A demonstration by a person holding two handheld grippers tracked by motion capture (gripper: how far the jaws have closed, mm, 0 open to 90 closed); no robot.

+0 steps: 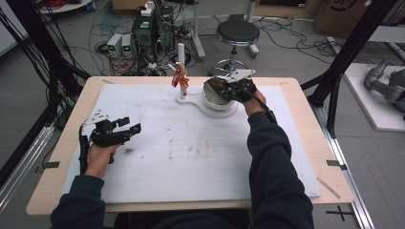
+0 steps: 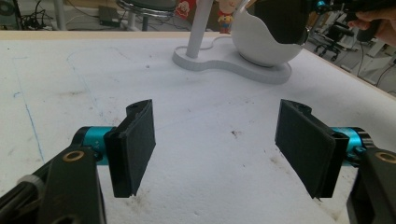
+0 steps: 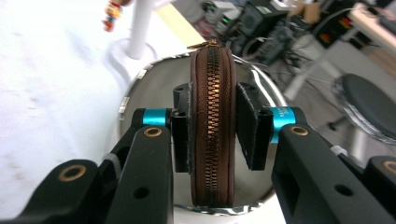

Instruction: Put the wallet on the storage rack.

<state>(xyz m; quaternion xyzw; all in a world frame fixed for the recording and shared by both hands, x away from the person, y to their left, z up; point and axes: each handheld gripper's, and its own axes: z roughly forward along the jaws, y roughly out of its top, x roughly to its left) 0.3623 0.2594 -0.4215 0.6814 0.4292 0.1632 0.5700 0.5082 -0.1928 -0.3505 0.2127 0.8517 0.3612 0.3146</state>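
Nearest the person, on the left of the white foam mat (image 1: 191,157), the left gripper (image 1: 125,130) hovers just above the mat with its jaws spread wide and nothing between them; in the left gripper view the two black pads (image 2: 135,144) frame only bare, stained foam. It poses little risk where it is, though its trailing cable could drag across the mat if the hand swings toward the far side.

Farther off, to the right of centre, the right gripper (image 1: 224,88) is over the metal-lined bowl (image 3: 140,84) on the white stand (image 1: 200,101). Its jaws clamp a brown zippered pouch (image 3: 212,126) edge-on, the brass zipper running up between the pads, and the pouch hangs inside the bowl's rim. The grip sits on the pouch's flat sides near the middle, so the rounded, soft case could pivot or slide in the pads. If it is let go while tilted, it may catch the rim and tip out onto the mat.

Just left of the bowl, the stand's white post (image 1: 181,52) carries a small red figurine (image 1: 179,78). A sideways sweep of the right hand could knock it, or shove the light stand along the foam.
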